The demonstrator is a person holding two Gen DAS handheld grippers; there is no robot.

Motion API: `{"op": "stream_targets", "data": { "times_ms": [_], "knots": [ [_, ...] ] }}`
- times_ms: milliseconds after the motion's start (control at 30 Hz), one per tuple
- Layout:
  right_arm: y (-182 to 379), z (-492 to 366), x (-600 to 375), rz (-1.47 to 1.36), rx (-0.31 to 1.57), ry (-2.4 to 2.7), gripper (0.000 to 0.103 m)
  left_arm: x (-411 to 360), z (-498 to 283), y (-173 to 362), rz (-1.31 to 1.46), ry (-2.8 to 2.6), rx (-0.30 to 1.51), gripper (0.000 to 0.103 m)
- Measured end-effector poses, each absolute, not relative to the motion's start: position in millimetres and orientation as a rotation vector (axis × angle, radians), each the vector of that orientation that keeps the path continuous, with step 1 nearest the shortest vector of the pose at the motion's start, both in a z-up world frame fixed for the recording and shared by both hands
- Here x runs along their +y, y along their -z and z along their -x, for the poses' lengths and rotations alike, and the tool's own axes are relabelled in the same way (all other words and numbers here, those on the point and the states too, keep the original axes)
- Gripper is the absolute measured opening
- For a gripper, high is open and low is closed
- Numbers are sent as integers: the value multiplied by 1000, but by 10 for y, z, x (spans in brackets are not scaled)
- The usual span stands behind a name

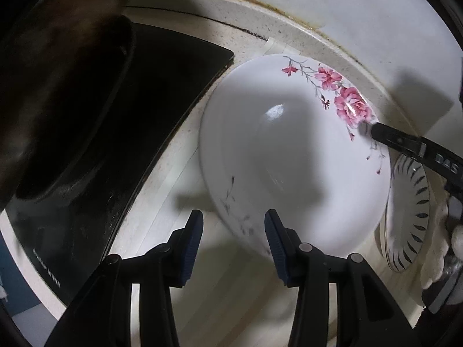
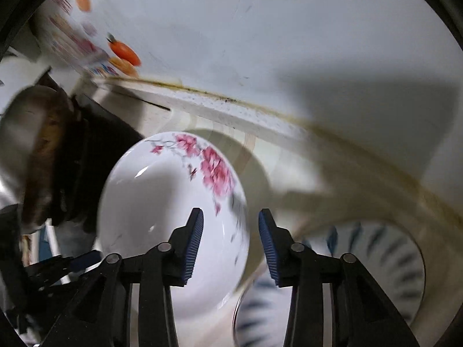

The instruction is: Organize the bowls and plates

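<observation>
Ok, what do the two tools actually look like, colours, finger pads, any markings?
Both match: the left tool and right tool have matte black angular plastic fingers with round silver-grey pivot pins and dark blue ribbed pads. Seen from the left wrist, the right tool's black finger carries white lettering reading "DAS", held by a white knitted glove.

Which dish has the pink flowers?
The big white plate beside the black cooktop. The clear dish tucked under its right edge has dark leaf-like dashes instead.

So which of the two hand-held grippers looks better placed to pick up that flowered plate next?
Probably the right hand-held gripper: its open fingers straddle the rim of the flowered plate, beside the striped dish. The left hand-held gripper is open too, but only one fingertip overlaps the plate.
</observation>
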State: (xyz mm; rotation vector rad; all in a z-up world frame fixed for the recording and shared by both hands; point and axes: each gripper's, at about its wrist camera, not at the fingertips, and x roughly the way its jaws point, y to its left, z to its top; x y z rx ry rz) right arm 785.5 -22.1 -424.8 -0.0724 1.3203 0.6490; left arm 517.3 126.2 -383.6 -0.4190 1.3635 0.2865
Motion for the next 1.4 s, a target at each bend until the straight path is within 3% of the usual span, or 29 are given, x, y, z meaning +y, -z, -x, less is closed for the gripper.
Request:
{"op": "stream_targets", "data": {
  "times_ms": [33, 100, 167, 567, 1000, 1400],
  "knots": [
    [4310, -7899, -159, 94, 1328, -648, 38, 1259, -5202, 3865, 414, -287, 1369, 42],
    [4429, -7957, -87, 126, 1337, -644, 27, 1258, -5248, 3917, 414, -278, 1375, 40],
    [4513, -7987, -27, 140, 1343, -638, 25, 1255, -5294, 3955, 403, -292, 1369, 35],
    [4400, -7890, -183, 53, 1288, -706, 12, 1235, -5179, 3860, 387, -277, 1339, 35],
    [3722, -7261, -807, -16, 1208, -687, 11, 987, -4971, 3251, 325, -153, 1280, 35],
    [3107, -6006, -1910, -133, 1140, -555, 11, 321, -4266, 2845, 198, 44, 1245, 35]
  ]
}}
